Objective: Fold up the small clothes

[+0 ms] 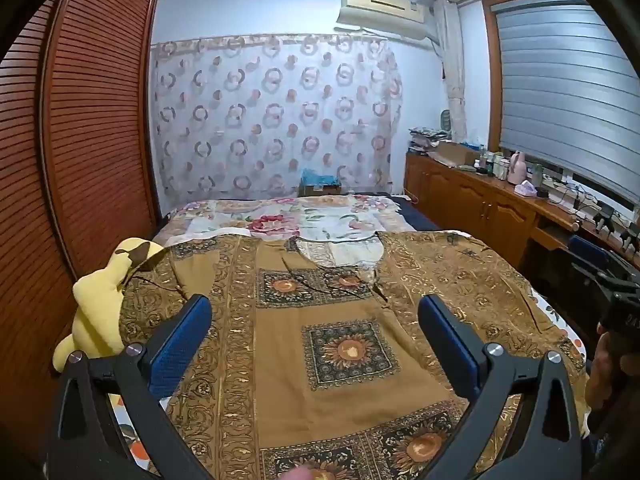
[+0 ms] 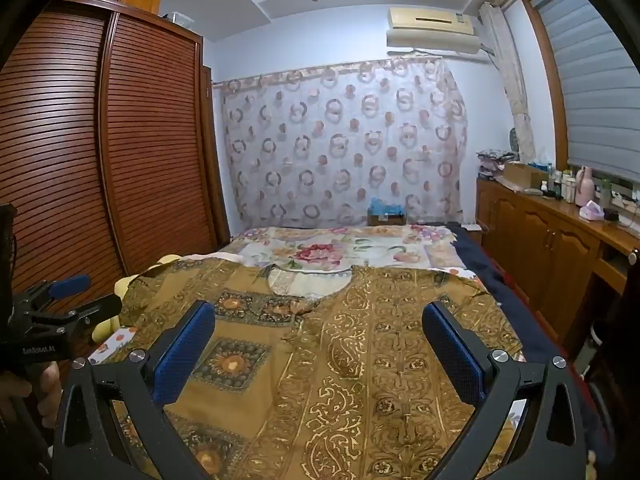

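Note:
A brown patterned garment (image 1: 344,320) with sunflower squares and gold scrollwork lies spread flat on the bed, its round neckline (image 1: 340,252) toward the far end. The same garment (image 2: 360,340) fills the right wrist view. My left gripper (image 1: 316,308) hovers over its near middle, open wide, nothing between the blue pads. My right gripper (image 2: 318,316) hovers over the garment's right half, open as well and empty. The left gripper (image 2: 70,296) also shows at the left edge of the right wrist view, held by a hand.
A yellow plush toy (image 1: 100,304) lies at the bed's left edge by the louvered wardrobe (image 1: 80,140). A floral bedsheet (image 1: 312,216) covers the far bed. A wooden cabinet (image 1: 480,200) with bottles runs along the right, under a window.

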The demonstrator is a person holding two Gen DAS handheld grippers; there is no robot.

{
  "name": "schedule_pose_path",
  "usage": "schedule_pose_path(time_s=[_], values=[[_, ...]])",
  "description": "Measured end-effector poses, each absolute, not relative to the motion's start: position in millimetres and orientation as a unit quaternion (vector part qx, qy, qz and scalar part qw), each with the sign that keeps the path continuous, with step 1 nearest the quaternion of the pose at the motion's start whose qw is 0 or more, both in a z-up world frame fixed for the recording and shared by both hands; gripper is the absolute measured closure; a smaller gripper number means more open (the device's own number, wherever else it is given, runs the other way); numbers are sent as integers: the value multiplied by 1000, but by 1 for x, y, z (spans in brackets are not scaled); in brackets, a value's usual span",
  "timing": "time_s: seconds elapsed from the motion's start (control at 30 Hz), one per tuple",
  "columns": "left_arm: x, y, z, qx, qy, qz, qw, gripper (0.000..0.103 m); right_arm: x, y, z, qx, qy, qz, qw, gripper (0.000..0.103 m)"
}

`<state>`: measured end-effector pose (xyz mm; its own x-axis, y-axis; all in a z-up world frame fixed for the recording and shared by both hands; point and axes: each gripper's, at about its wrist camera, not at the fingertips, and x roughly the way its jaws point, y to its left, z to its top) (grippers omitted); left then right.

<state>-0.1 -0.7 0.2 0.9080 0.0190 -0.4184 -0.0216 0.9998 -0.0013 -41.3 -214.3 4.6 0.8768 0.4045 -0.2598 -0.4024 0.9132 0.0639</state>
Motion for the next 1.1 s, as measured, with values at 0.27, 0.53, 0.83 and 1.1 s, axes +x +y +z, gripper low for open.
schedule_pose_path(time_s=[0.27, 0.53, 0.83, 1.1], values=[[-3, 0, 3, -15, 205, 13, 979, 0, -39, -215, 5, -6, 135, 205, 969, 0], [-3, 3, 2, -18, 205, 11, 979, 0, -46, -209, 5, -5, 133, 207, 969, 0], [-6, 6, 5, -16, 204, 13, 979, 0, -42, -209, 3, -3, 136, 210, 968, 0], [-7, 6, 4, -15, 204, 13, 979, 0, -40, -213, 3, -3, 138, 212, 967, 0]])
